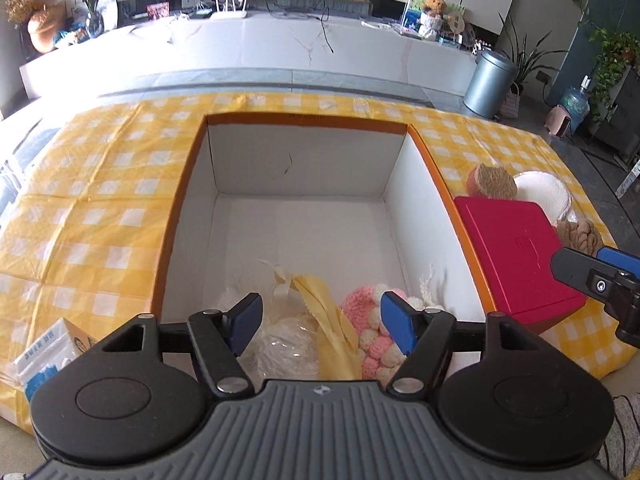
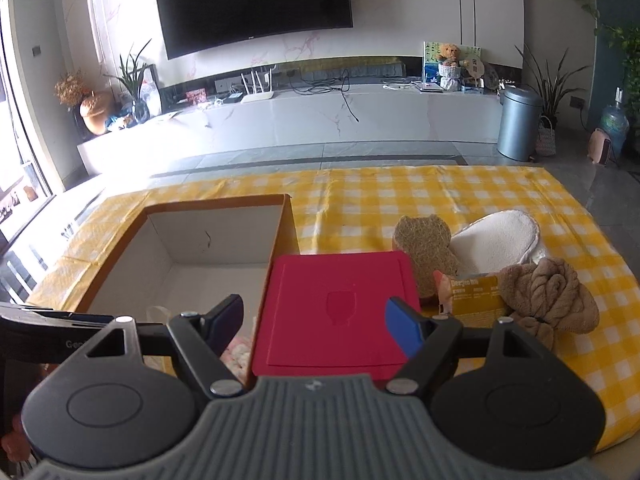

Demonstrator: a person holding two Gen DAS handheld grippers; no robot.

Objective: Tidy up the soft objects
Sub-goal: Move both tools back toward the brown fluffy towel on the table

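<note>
A large open box [image 1: 424, 208] with white inner walls and an orange rim stands on the yellow checked tablecloth [image 1: 88, 208]. At its near end lie a white bagged bundle [image 1: 280, 344], a yellow cloth [image 1: 332, 320] and a pink and white knitted piece [image 1: 372, 332]. My left gripper [image 1: 320, 308] hangs open just above them, with nothing pressed between its pads. In the right wrist view my right gripper [image 2: 316, 312] stands open over a red box lid [image 2: 332, 300], empty. To the right lie a bear-shaped loofah sponge [image 2: 426, 248], a white pad [image 2: 496, 240] and a rolled brown towel [image 2: 548, 296].
A yellow packet [image 2: 474, 292] lies between the sponge and the towel. A tissue pack [image 1: 44, 356] sits at the table's near left. The far half of the box floor [image 1: 296, 228] is bare. Beyond the table are a low white cabinet [image 2: 280, 120] and a grey bin [image 2: 518, 124].
</note>
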